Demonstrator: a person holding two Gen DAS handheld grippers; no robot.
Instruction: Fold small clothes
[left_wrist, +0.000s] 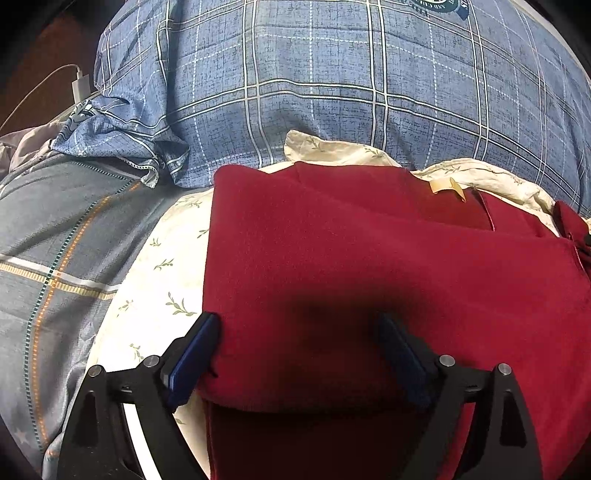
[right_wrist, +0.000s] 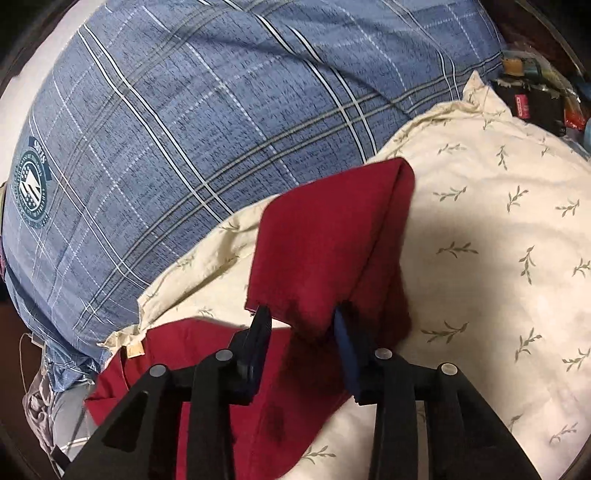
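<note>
A dark red garment (left_wrist: 369, 266) lies partly folded on a cream pillow with a leaf print (left_wrist: 155, 280). A tan label (left_wrist: 445, 184) shows near its far edge. My left gripper (left_wrist: 299, 332) is open, with its blue pads either side of the garment's near folded edge. In the right wrist view my right gripper (right_wrist: 301, 317) stands open around a raised corner of the red garment (right_wrist: 325, 240), which hangs between its fingers above the pillow (right_wrist: 498, 240). I cannot tell whether the pads press the cloth.
A blue plaid quilt (left_wrist: 332, 74) rises behind the pillow. A grey striped sheet (left_wrist: 55, 240) lies to the left, with a white charger and cable (left_wrist: 79, 86) beyond it. Small packets and dark objects (right_wrist: 532, 96) lie at the far right.
</note>
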